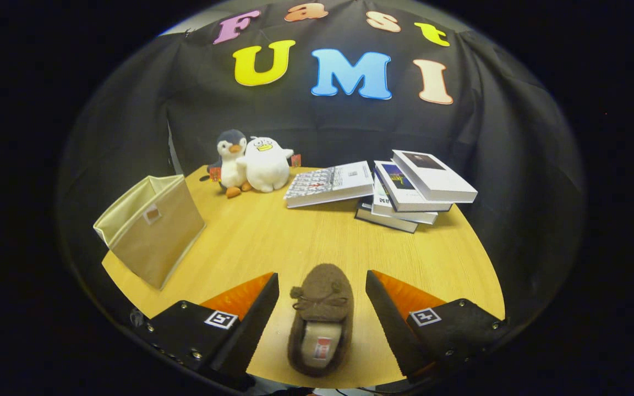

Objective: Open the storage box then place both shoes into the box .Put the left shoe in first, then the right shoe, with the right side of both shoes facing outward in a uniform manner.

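A brown fuzzy slipper (321, 316) with a bow lies on the wooden table (306, 242), toe pointing away, right between my two fingers. My gripper (322, 286) stands open, its fingers on either side of the slipper and apart from it. A beige fabric storage box (152, 228) stands upright at the table's left edge, beyond the left finger, its top open.
Two plush birds, a penguin (233, 162) and a white one (266, 164), sit at the table's far side. A stack of several books (399, 190) lies to their right. Bare tabletop stretches between the slipper, the box and the books.
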